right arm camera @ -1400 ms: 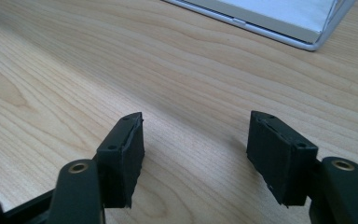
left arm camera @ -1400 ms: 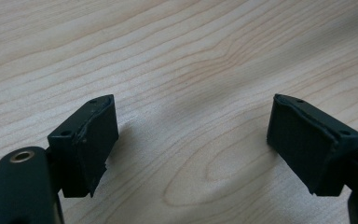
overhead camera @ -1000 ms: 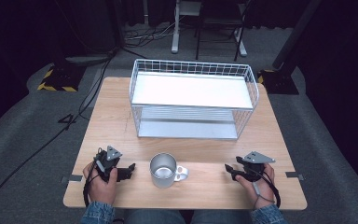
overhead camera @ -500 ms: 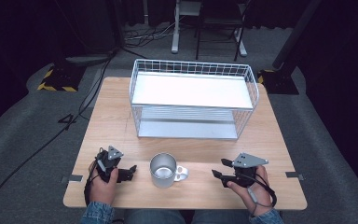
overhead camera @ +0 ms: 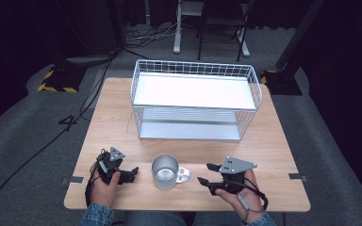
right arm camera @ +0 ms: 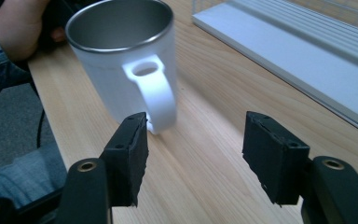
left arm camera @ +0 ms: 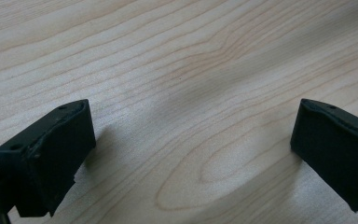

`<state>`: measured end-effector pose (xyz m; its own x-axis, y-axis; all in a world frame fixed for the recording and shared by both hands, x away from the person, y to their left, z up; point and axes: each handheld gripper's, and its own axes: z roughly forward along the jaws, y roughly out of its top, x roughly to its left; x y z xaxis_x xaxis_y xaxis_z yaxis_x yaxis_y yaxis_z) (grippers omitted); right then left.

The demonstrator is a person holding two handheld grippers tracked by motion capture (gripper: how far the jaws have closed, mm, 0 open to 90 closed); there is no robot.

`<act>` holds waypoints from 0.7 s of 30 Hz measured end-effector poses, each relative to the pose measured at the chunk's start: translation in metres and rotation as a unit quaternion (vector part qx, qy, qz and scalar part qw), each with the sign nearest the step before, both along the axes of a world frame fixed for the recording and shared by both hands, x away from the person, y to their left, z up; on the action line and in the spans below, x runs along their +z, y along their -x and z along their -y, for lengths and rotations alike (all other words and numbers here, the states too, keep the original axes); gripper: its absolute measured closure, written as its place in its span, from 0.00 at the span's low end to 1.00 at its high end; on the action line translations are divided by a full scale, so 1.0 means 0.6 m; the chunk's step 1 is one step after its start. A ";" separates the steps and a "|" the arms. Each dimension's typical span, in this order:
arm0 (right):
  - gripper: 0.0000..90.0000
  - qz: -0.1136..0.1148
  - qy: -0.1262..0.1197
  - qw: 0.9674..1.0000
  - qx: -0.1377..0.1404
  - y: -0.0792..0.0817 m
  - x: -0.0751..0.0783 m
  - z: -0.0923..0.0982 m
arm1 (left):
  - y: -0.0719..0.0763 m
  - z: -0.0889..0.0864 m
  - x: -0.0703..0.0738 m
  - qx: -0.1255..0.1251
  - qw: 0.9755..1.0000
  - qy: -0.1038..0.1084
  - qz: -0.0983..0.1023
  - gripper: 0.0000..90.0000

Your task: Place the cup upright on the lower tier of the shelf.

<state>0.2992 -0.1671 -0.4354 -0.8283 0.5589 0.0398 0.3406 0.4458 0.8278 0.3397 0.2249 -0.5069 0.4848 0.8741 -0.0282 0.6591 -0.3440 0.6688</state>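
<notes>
Dark floor rings the desk (overhead camera: pixel 122 117). Near its front edge the mug (overhead camera: pixel 165 171) stands upright, handle (right arm camera: pixel 154 95) pointing at my right gripper (overhead camera: pixel 207 173), the nearer one, jaws wide and empty. My left gripper (overhead camera: pixel 131 173) rests open, empty. Behind stands a wire rack (overhead camera: pixel 195 100), out of the way.

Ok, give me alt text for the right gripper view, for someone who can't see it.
A white mug stands upright on the wooden table, handle facing the open right gripper, whose black jaws hold nothing. A white shelf board lies behind.
</notes>
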 end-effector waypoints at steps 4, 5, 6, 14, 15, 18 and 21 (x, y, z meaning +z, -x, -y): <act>0.45 -0.003 -0.002 1.000 0.016 -0.003 -0.003 -0.019 | 0.000 0.000 0.000 0.000 1.000 0.000 0.000 0.00; 0.45 -0.003 -0.002 1.000 0.021 -0.003 -0.004 -0.024 | 0.000 0.000 0.000 0.000 1.000 0.000 0.000 0.00; 0.45 0.000 0.000 1.000 0.026 -0.003 -0.005 -0.029 | 0.000 0.000 0.000 0.000 1.000 0.000 0.000 0.00; 0.45 -0.005 0.007 0.998 0.055 -0.012 -0.022 -0.066 | 0.000 0.000 0.000 0.000 1.000 0.000 0.000 0.00; 0.45 -0.005 0.007 0.998 0.056 -0.013 -0.024 -0.068 | 0.000 0.000 0.000 0.000 1.000 0.000 0.000 0.00; 0.46 -0.008 -0.001 0.998 0.069 -0.022 -0.030 -0.076 | 0.000 0.000 0.000 0.000 1.000 0.000 0.000 0.00; 0.48 -0.011 -0.001 0.997 0.078 -0.027 -0.035 -0.081 | 0.000 0.000 0.000 0.000 1.000 0.000 0.000 0.00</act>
